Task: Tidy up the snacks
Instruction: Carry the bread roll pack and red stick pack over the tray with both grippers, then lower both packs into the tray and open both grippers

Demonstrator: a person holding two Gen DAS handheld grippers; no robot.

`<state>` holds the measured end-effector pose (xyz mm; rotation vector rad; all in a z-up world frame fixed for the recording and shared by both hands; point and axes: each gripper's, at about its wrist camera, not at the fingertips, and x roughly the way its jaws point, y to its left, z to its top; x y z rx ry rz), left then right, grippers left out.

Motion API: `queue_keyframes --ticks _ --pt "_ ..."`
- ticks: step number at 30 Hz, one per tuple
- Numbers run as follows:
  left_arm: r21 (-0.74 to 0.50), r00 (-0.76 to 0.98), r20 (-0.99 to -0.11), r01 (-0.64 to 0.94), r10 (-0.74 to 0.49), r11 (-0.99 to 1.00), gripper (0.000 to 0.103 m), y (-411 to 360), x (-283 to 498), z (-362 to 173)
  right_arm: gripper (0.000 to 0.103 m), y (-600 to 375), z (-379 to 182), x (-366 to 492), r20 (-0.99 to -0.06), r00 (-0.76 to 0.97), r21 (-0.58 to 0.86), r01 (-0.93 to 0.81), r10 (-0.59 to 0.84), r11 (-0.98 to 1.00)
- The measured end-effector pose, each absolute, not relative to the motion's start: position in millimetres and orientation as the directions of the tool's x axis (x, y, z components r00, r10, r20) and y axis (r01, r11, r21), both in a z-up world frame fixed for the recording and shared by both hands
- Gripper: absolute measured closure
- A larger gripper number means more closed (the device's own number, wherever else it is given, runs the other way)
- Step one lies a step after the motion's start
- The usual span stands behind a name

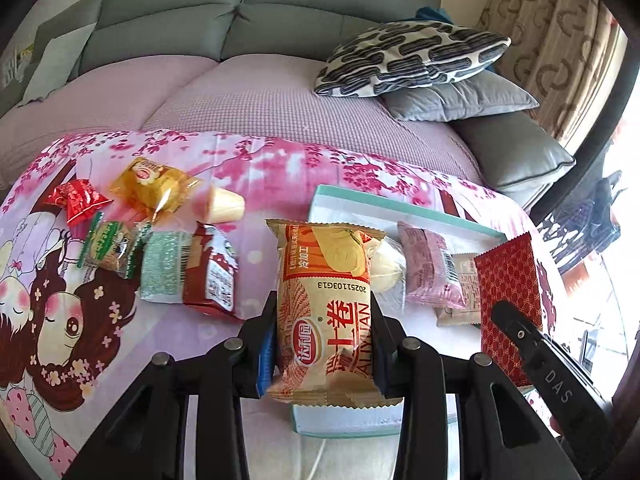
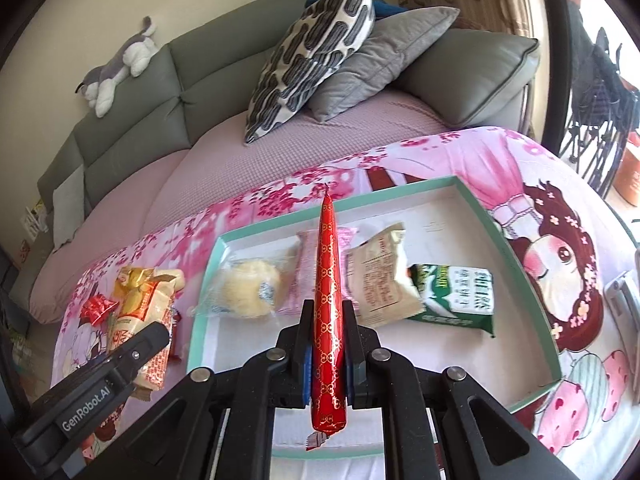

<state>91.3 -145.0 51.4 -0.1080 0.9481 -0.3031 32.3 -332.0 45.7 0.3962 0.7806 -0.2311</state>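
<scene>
The left hand-held gripper (image 1: 325,320) is closed on an orange Swiss-roll packet (image 1: 326,308), its fingers pressing the wrapper from both sides at lower centre of the left wrist view. The packet stands lengthwise between them, above the near edge of the teal-rimmed tray (image 1: 404,204).

The right hand-held gripper (image 2: 328,320) is clamped on a red patterned packet (image 2: 329,300), seen edge-on in the right wrist view as a narrow strip running from lower centre up toward mid-frame. In the left wrist view the same packet shows its flat face at right.

The tray sits on a counter covered with a pink cartoon cloth (image 2: 520,168). Inside it, left to right in the right wrist view, lie a clear-wrapped yellow bun (image 2: 250,288), a pink packet (image 2: 306,264), a beige packet (image 2: 380,276) and a green-and-white packet (image 2: 456,296).

Loose snacks lie on the cloth at the left of the left wrist view: a small red packet (image 1: 78,200), a yellow-wrapped cake (image 1: 154,184), a jelly cup (image 1: 222,204) on its side, a green-edged packet (image 1: 112,250) and a green-and-maroon packet (image 1: 188,272).

Behind the counter stands a grey sofa (image 2: 132,116) with a patterned cushion (image 2: 316,48) and a plush toy (image 2: 116,68).
</scene>
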Motion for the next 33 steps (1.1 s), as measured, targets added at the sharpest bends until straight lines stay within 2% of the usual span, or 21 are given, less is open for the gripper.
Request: queue_keyframes --ticks 11,33 --pt "-0.210 0.494 -0.801 0.298 -0.338 0.931 0.063 -185 76 32 0.091 -385 42 9 -0.742 0.645 0.227 0.499 -0.184 0.836" --pt "-0.174 0.442 -0.850 0.277 -0.286 0.945 0.063 -187 74 -13 0.091 -375 20 23 -0.802 0.565 0.150 0.504 -0.193 0.850"
